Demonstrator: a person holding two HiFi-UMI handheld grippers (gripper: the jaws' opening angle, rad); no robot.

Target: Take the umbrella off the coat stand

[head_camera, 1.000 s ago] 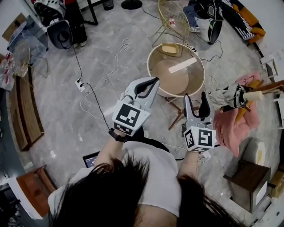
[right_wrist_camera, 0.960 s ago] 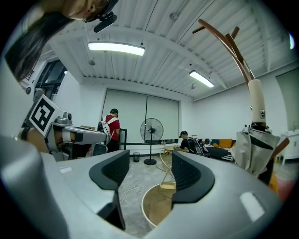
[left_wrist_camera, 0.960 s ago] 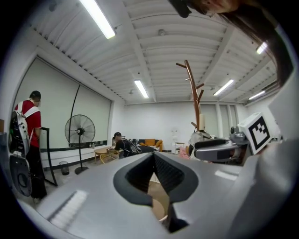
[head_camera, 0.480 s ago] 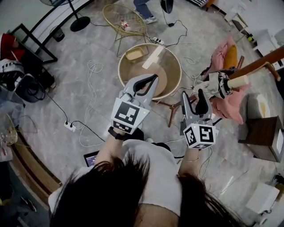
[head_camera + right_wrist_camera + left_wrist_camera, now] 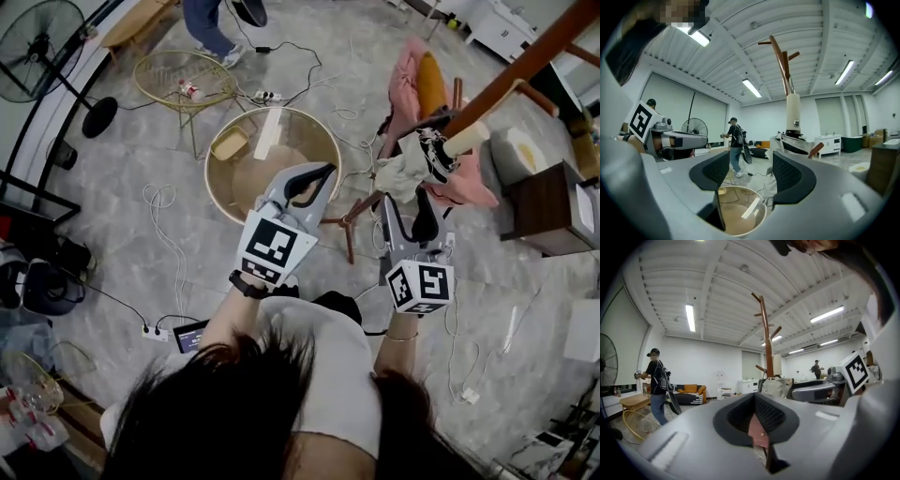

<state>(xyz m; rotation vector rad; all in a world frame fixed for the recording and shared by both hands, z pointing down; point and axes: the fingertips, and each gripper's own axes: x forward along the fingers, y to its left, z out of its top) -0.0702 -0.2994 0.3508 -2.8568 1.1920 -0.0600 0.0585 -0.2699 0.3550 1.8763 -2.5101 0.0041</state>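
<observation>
The brown wooden coat stand (image 5: 525, 66) slants across the top right of the head view. The folded umbrella (image 5: 417, 164) hangs on it, with its cream handle (image 5: 466, 139) sticking out. A pink cloth (image 5: 412, 80) hangs just behind. My right gripper (image 5: 413, 202) is open and empty, just short of the umbrella. In the right gripper view the gripper (image 5: 744, 171) faces the stand (image 5: 780, 61), with the handle (image 5: 793, 112) ahead and to the right. My left gripper (image 5: 328, 170) is shut on nothing, over the table's edge. The left gripper view shows its jaws (image 5: 754, 397) closed, and the stand (image 5: 764, 333) and umbrella (image 5: 777, 387) beyond.
A round glass-topped table (image 5: 217, 155) stands under my left gripper, with a yellow wire chair (image 5: 183, 80) behind it. Cables and a power strip (image 5: 155, 331) lie on the floor. A dark wooden cabinet (image 5: 548, 206) is at the right, a fan (image 5: 42, 37) far left. A person (image 5: 211, 23) stands behind.
Both grippers have swung round towards the coat stand. The umbrella, off to the right earlier, now lies just ahead of the right gripper. The jaws look unchanged.
</observation>
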